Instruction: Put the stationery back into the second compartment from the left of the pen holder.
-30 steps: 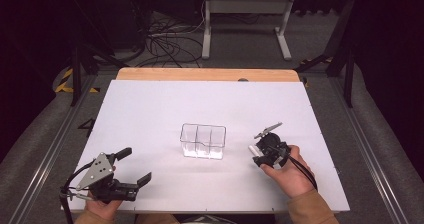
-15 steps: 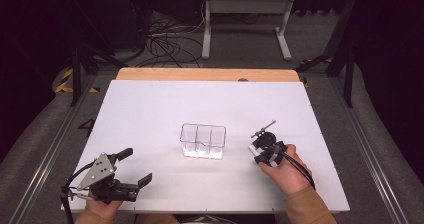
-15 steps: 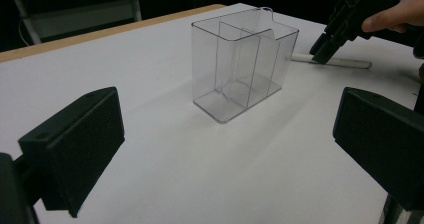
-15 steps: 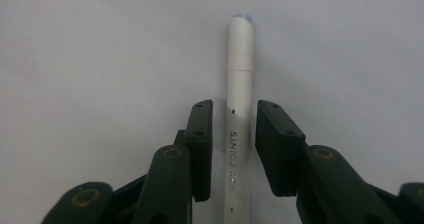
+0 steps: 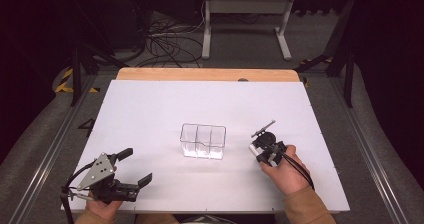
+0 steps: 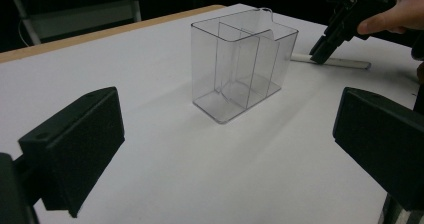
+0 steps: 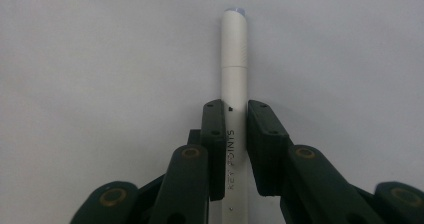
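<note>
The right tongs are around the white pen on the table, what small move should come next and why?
Probably a short straight lift. The right tongs have just been closing and now clamp the white cylindrical pen, which lies flat on the white table. The clear plastic three-compartment holder stands upright beside it, so raising the pen frees it for a likely carry there.

A clear three-compartment organizer [image 5: 203, 141] is standing mid-table as the lone obstacle, leaving the white table [image 5: 150, 109] lying open all around it (the right tool [image 5: 264, 145] is crowding the gap just beside its right end).
</note>
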`<state>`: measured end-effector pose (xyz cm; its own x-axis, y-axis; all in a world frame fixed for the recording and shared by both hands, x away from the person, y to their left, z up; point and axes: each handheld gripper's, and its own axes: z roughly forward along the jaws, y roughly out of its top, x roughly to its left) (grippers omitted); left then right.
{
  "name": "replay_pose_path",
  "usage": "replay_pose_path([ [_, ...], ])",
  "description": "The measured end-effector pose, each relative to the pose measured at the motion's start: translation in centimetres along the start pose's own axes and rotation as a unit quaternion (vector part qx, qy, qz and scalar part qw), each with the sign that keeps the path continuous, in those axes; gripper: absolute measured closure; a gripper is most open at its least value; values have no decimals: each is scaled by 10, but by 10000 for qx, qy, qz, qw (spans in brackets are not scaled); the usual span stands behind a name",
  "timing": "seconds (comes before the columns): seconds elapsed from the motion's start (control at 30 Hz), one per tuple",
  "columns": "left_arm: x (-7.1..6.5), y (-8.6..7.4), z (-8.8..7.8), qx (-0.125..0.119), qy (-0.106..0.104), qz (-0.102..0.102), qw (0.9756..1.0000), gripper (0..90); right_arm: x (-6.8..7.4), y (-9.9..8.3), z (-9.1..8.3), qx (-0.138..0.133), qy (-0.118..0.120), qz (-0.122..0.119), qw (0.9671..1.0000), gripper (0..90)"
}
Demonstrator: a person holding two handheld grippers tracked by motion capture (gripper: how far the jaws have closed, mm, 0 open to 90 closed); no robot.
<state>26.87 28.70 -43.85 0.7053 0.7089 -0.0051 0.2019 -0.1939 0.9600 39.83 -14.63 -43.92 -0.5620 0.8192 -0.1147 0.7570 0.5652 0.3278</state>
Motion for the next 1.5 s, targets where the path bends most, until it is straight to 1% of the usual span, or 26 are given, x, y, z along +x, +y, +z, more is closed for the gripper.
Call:
replay_pose_path([
  [0.1,0,0,0,4,6,0,10000,9,0,0,-1,-15,9,20,10000,793],
  [0.17,0,0,0,-1,2,2,10000,9,0,-1,-2,-81,14,7,10000,793],
  [0.3,0,0,0,-5,-1,-13,10000,9,-1,-3,-11,-386,101,-26,9992,794],
  [0.4,0,0,0,-5,1,-9,10000,9,-3,-5,-18,-654,96,-35,9978,794],
  [0.47,0,0,0,-7,2,-12,10000,9,-4,-7,-24,-885,147,-46,9960,794],
  [0.53,0,0,0,-6,2,-10,10000,9,-6,-8,-30,-1141,208,-43,9932,794],
  [0.63,0,0,0,-9,6,-2,10000,9,-7,-12,-40,-1564,250,-56,9874,794],
  [0.7,0,0,0,-7,5,0,10000,9,-8,-14,-46,-1818,267,-68,9829,795],
  [0.77,0,0,0,-12,5,-1,10000,9,-9,-15,-51,-2047,373,-91,9781,794],
  [0.83,0,0,0,-6,6,-2,10000,9,-8,-17,-55,-2293,379,-140,9725,795],
  [0.93,0,0,0,-8,4,-4,10000,9,-8,-20,-61,-2660,444,-180,9628,795],
  [0.97,0,0,0,-10,4,-5,10000,9,-8,-21,-63,-2744,461,-191,9603,794],
  [1.07,0,0,0,-13,2,-11,10000,9,-9,-23,-67,-3033,547,-188,9511,795],
  [1.1,0,0,0,-16,2,-11,10000,9,-10,-24,-68,-3169,561,-230,9465,795],
  [1.13,0,0,0,-17,-4,-12,10000,9,-10,-24,-68,-3276,559,-255,9428,795],
  [1.17,0,0,0,-17,-3,-12,10000,9,-10,-24,-69,-3327,571,-298,9408,795],
  [1.2,0,0,0,-16,-2,-12,10000,9,-11,-25,-70,-3402,600,-327,9379,795],
  [1.27,0,0,0,-19,0,-12,10000,9,-12,-25,-70,-3581,694,-383,9303,794],
  [1.3,0,0,0,-22,1,-27,10000,9,-11,-25,-71,-3677,706,-445,9262,794],
  [1.33,0,0,0,-18,5,5,10000,9,-11,-25,-71,-3771,698,-505,9222,794],
  [1.4,0,0,0,-18,5,-14,10000,9,-11,-26,-72,-3978,727,-667,9121,794],
  [1.43,0,0,0,-17,2,-8,10000,9,-11,-26,-72,-4044,730,-709,9089,794],
  [1.47,0,0,0,-15,-1,-7,10000,9,-11,-26,-72,-4121,736,-761,9050,794],
  [1.5,0,0,0,-16,2,-7,10000,9,-11,-26,-73,-4181,744,-787,9019,794],
])
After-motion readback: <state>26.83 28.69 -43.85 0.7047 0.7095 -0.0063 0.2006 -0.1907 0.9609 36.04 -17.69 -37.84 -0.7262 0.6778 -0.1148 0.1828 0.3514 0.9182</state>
